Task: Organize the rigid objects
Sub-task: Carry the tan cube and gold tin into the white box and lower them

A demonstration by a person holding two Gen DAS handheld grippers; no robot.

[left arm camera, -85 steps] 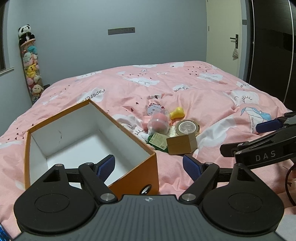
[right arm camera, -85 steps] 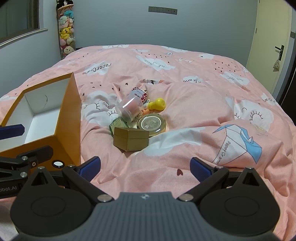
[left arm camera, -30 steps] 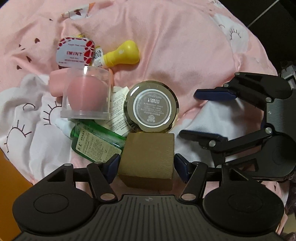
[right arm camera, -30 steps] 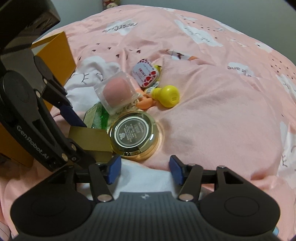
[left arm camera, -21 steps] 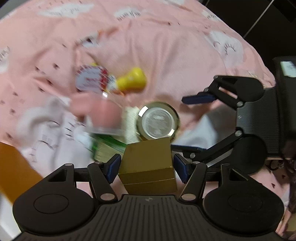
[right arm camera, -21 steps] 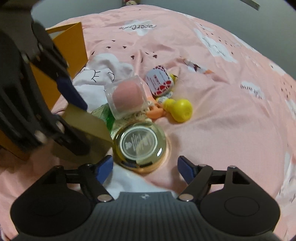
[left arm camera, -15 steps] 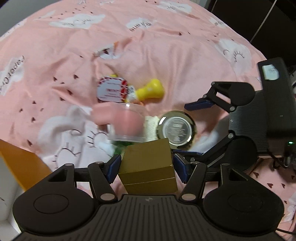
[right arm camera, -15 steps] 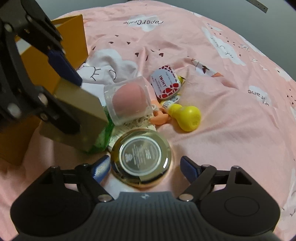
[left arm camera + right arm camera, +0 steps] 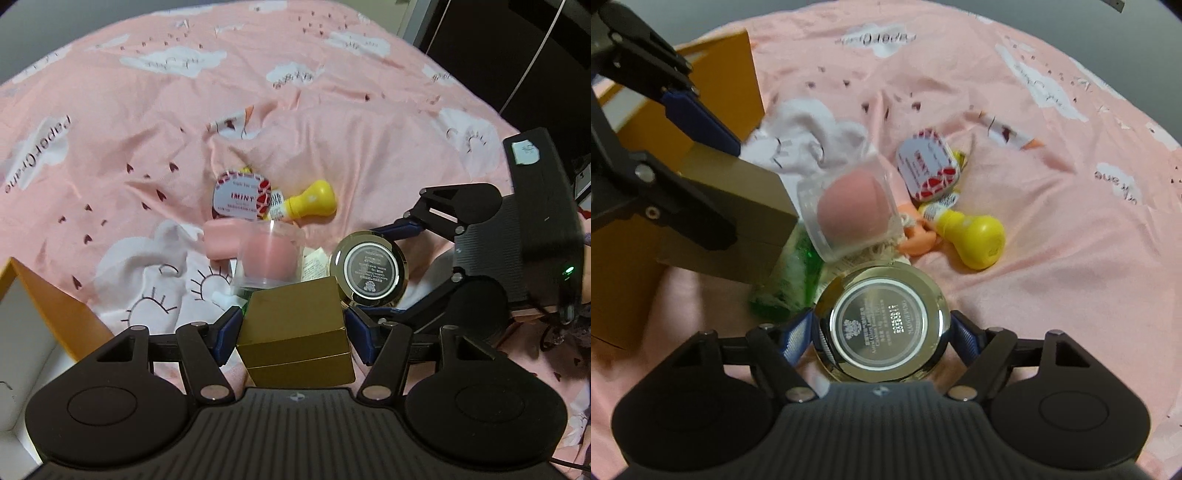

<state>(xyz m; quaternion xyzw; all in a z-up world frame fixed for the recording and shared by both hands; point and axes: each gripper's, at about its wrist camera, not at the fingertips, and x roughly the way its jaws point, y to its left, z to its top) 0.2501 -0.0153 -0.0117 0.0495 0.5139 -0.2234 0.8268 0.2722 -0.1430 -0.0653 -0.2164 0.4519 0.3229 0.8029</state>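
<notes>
My left gripper (image 9: 293,332) is shut on a gold cardboard box (image 9: 295,325) and holds it tilted above the bedspread. The right wrist view shows that box (image 9: 738,206) hanging in front of the orange storage box (image 9: 731,70). My right gripper (image 9: 882,332) points down over a round gold tin (image 9: 882,328). Its jaws are closing with the tin between them, and the blue pads (image 9: 798,334) touch the tin's sides. From the left wrist view the tin (image 9: 369,271) lies flat on the bed inside those fingers.
Just past the tin lie a pink sponge in a clear case (image 9: 849,206), a red-and-white mint tin (image 9: 929,168), a yellow-capped bottle (image 9: 975,230) and a green bottle (image 9: 790,280). The open orange box (image 9: 55,306) stands at the left on the pink bedspread (image 9: 369,147).
The left gripper has lifted the gold box off the bed, up and toward the orange box. The right gripper has come forward and its fingers now bracket the round tin.
</notes>
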